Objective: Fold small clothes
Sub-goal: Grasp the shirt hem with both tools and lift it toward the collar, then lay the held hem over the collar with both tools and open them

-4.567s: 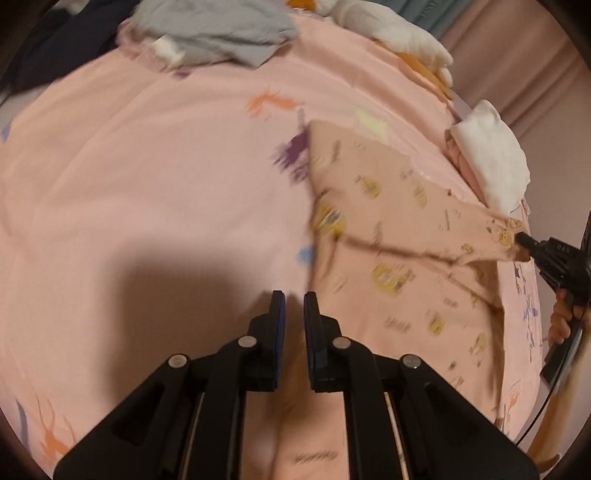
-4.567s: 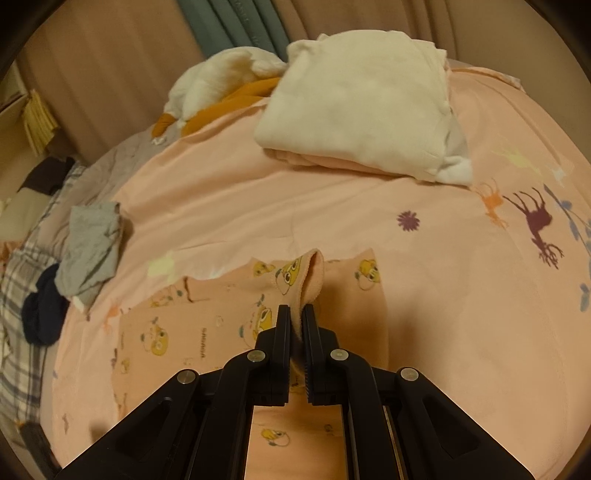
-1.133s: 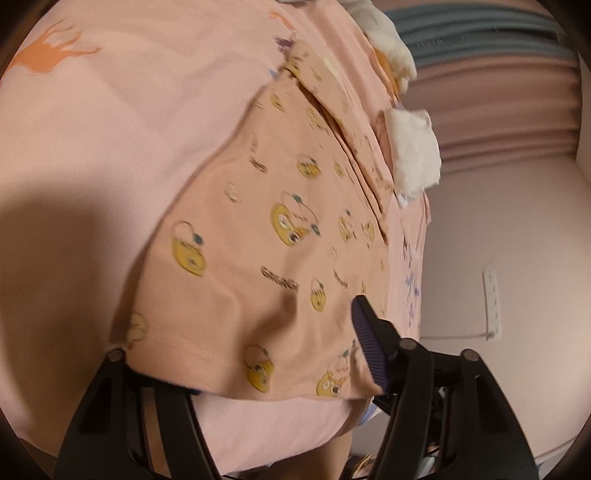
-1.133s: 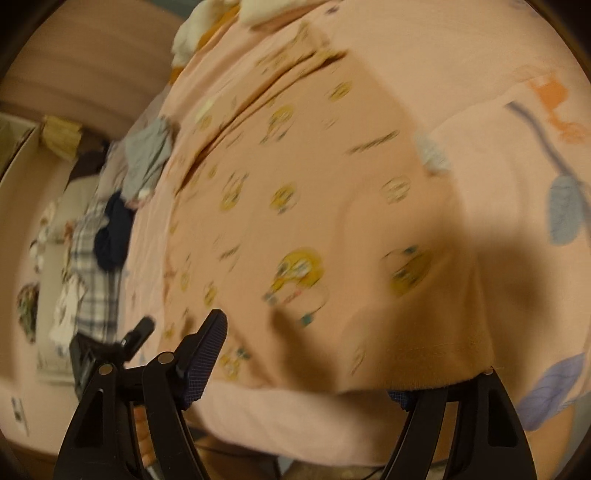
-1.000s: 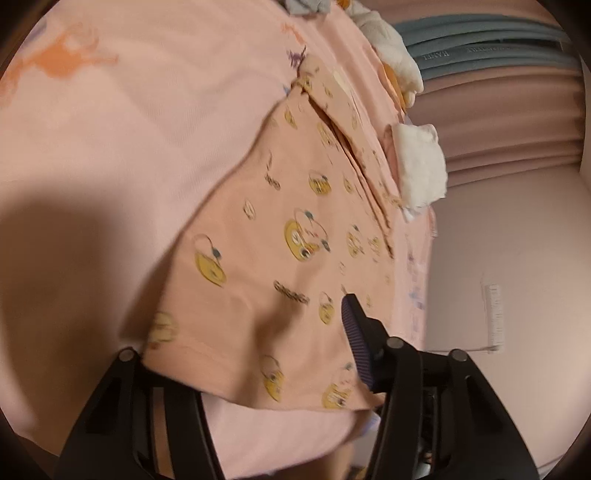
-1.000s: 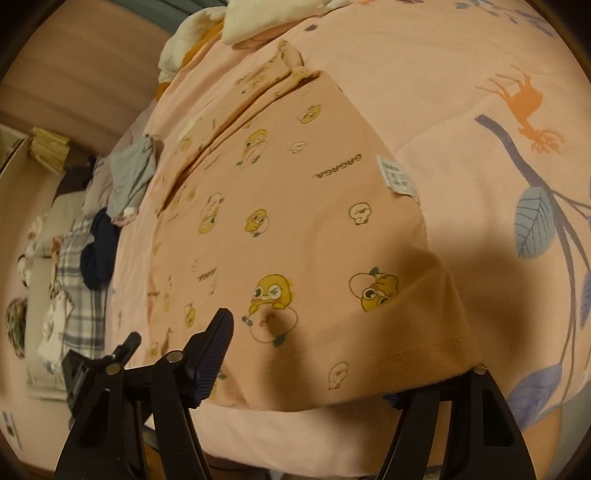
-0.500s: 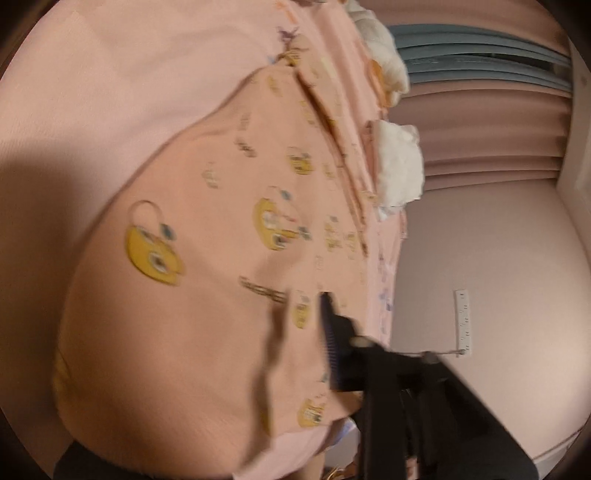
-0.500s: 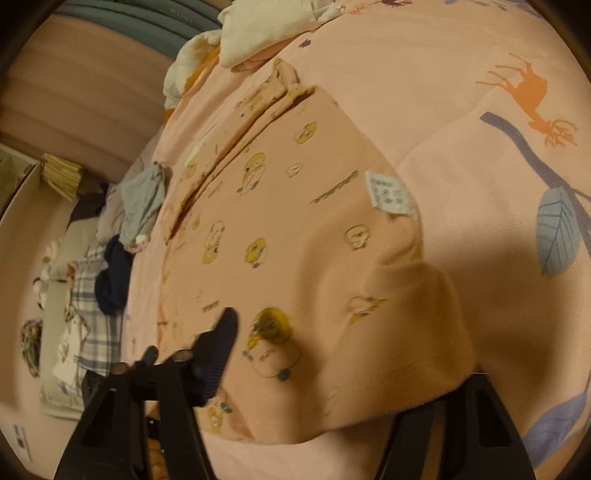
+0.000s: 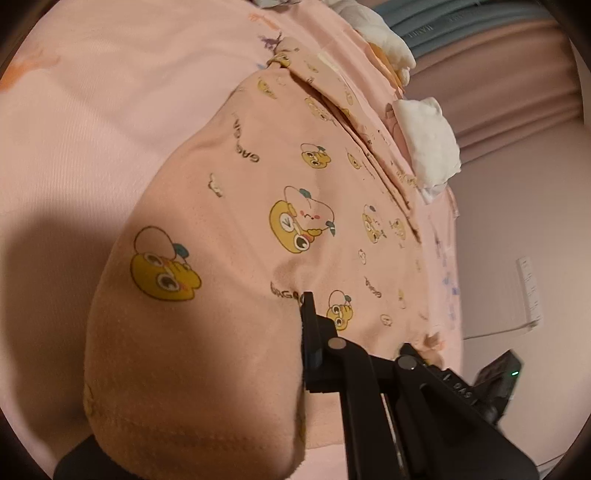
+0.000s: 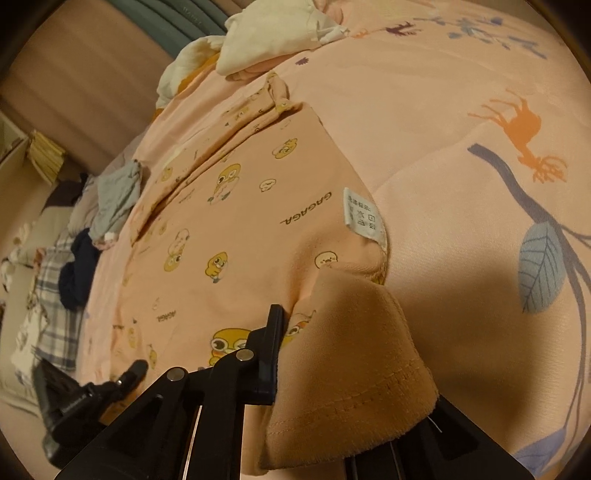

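You are pinching the peach garment's hem in both tongs, left gripper and right gripper, jaws just closed; care label at one o'clock.

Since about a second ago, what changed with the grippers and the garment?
Both sets of jaws have just been closing on the near hem of the peach shirt: left gripper and right gripper were open around it, now pinch it, bunching the fabric. Shirt otherwise lies flat on the bedspread; white pile unmoved.
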Demonstrator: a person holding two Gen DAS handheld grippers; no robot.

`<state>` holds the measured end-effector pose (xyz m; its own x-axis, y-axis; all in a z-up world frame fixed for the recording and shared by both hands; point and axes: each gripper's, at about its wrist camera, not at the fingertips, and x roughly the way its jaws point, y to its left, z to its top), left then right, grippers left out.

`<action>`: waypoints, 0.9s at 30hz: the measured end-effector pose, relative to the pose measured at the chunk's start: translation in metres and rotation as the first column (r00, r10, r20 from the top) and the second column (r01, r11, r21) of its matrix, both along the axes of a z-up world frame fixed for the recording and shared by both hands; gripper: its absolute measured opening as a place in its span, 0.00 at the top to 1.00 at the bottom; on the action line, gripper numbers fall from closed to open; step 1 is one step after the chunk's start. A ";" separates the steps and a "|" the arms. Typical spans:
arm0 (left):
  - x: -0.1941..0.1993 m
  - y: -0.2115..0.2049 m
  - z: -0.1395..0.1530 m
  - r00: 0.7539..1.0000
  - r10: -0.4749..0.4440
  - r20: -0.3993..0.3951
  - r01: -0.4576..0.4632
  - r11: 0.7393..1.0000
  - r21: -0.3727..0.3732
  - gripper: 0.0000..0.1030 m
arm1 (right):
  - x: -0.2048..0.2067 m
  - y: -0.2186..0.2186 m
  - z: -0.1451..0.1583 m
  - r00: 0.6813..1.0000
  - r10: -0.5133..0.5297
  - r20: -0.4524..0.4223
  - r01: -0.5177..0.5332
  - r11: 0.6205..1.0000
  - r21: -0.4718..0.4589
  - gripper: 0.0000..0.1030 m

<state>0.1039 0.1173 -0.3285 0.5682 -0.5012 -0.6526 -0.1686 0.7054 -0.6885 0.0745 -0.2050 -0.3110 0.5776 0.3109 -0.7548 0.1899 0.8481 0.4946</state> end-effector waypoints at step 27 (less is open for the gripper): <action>0.007 -0.023 0.004 0.998 -0.026 0.051 0.015 0.977 0.214 0.94 | 0.002 0.022 0.007 0.998 0.046 0.048 -0.035 0.978 -0.207 0.98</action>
